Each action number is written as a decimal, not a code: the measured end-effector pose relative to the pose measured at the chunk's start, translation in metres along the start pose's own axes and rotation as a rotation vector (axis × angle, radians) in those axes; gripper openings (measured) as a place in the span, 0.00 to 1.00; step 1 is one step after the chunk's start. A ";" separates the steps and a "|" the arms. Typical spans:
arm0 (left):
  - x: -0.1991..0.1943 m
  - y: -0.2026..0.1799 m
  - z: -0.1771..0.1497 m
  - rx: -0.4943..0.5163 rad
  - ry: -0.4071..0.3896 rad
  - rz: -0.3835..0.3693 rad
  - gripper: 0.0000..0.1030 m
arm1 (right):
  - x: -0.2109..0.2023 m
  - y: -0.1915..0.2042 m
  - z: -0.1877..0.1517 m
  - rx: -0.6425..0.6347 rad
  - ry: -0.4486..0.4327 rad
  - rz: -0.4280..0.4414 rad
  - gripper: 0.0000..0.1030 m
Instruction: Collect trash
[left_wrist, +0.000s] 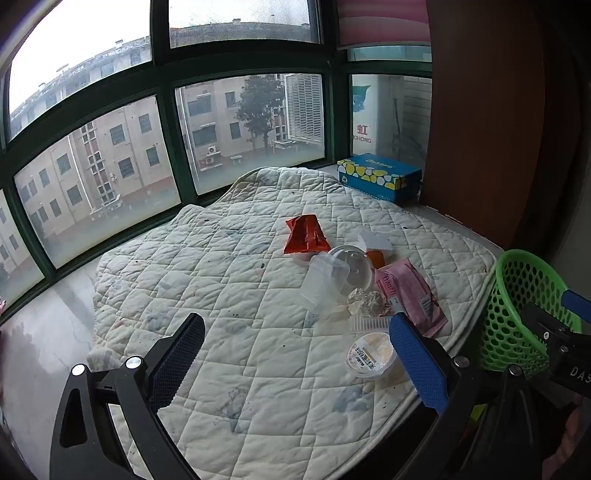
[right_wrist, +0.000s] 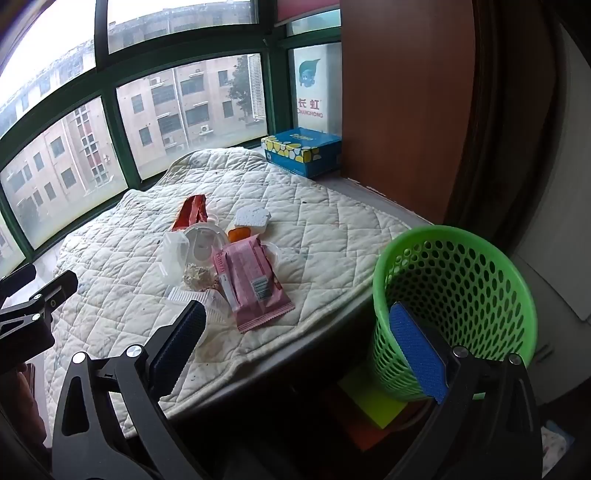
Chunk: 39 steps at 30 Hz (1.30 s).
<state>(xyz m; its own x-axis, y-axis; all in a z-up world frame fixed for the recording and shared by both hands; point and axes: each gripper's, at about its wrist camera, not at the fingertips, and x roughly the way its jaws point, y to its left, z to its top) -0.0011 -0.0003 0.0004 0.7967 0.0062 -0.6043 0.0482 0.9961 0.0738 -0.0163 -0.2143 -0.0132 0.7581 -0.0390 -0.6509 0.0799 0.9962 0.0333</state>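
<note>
Tools first: we hold the left tool (left_wrist: 295, 360) and the right tool (right_wrist: 301, 350) with fingers spread wide apart, nothing between them, both tilted down toward the quilted pad (left_wrist: 229, 266) on the window-ledge bench. Nearest the left tool lies a round sealed cup lid (left_wrist: 370, 354), with a ribbed white plastic piece (left_wrist: 369, 324) just behind it. Next we meet a pink wrapper (right_wrist: 255, 280), a crumpled foil ball (left_wrist: 365, 302), a clear plastic cup (left_wrist: 325, 282) on its side and a clear round lid (left_wrist: 354, 267), all clustered and partly overlapping. Farther off sit a white foam block (right_wrist: 253, 217), a small orange piece (right_wrist: 239, 233) and a red wrapper (left_wrist: 306, 234). At the pad's right edge stands the green mesh basket (right_wrist: 458, 295); what we can see of its interior looks empty. Beyond, a blue tissue box (right_wrist: 301, 149) rests by the window. We judge collection barely begun: every piece remains on the pad, none gripped.
</note>
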 end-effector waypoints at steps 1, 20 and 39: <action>0.001 0.000 0.000 0.003 0.010 0.008 0.94 | 0.001 0.001 0.000 -0.006 0.016 -0.007 0.96; 0.004 0.002 0.000 -0.017 0.022 0.001 0.94 | 0.001 0.001 0.000 -0.003 0.002 -0.007 0.96; 0.005 0.003 -0.002 -0.023 0.026 -0.004 0.94 | -0.001 0.002 -0.001 0.001 0.000 -0.002 0.95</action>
<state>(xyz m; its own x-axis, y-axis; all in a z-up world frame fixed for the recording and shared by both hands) 0.0018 0.0033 -0.0039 0.7804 0.0045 -0.6253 0.0369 0.9979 0.0532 -0.0177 -0.2126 -0.0136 0.7581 -0.0412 -0.6508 0.0821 0.9961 0.0326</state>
